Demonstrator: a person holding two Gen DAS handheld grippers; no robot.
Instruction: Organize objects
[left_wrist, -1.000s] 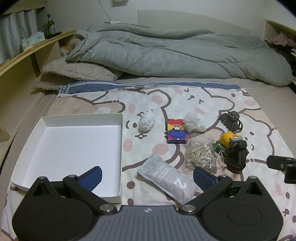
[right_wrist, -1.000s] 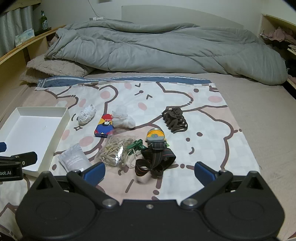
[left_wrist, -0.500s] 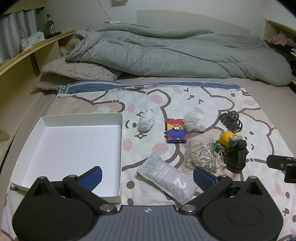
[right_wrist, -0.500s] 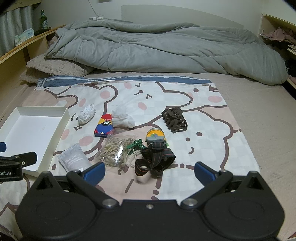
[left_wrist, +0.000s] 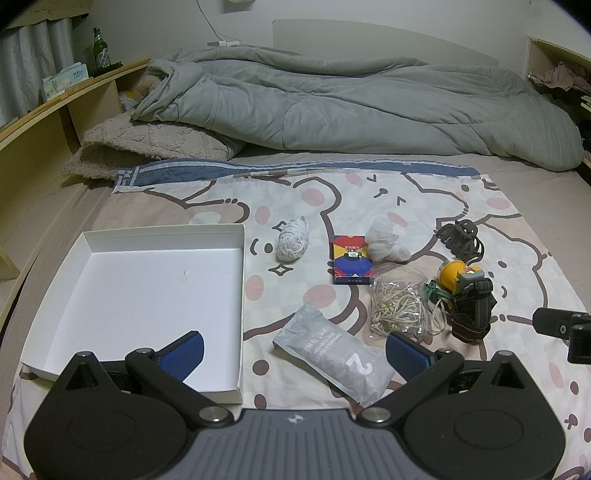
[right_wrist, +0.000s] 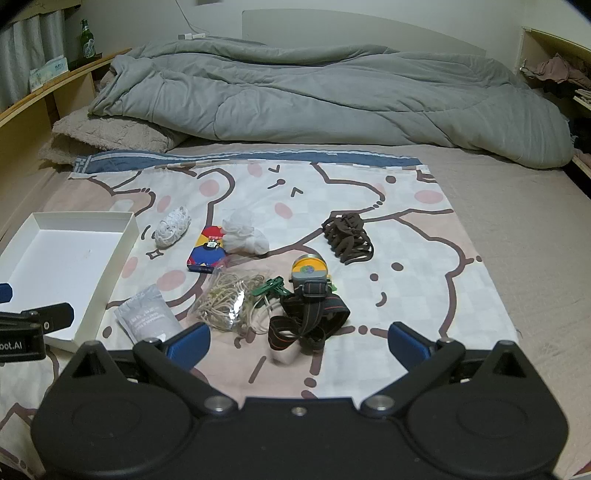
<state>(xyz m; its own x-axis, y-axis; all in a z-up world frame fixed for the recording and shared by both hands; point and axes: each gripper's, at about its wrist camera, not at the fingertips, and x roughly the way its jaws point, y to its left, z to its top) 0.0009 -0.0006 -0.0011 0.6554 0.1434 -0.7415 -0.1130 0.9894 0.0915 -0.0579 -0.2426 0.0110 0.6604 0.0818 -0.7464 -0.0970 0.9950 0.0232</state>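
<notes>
An empty white box (left_wrist: 147, 291) lies on the bear-print cloth at the left; it also shows in the right wrist view (right_wrist: 66, 258). Loose things lie to its right: a grey pouch marked 2 (left_wrist: 332, 354), a white ball of string (left_wrist: 293, 243), a colourful card box (left_wrist: 351, 260), a white crumpled bag (left_wrist: 384, 245), a bag of rubber bands (left_wrist: 397, 304), a yellow headlamp with straps (right_wrist: 308, 299), and brown bands (right_wrist: 347, 236). My left gripper (left_wrist: 295, 354) is open over the grey pouch. My right gripper (right_wrist: 299, 341) is open just before the headlamp.
A grey duvet (left_wrist: 351, 107) and a pillow (left_wrist: 147, 147) fill the far side of the bed. A wooden shelf (left_wrist: 55, 107) with a green bottle (left_wrist: 99, 51) runs along the left. Bare bedsheet lies right of the cloth (right_wrist: 535, 258).
</notes>
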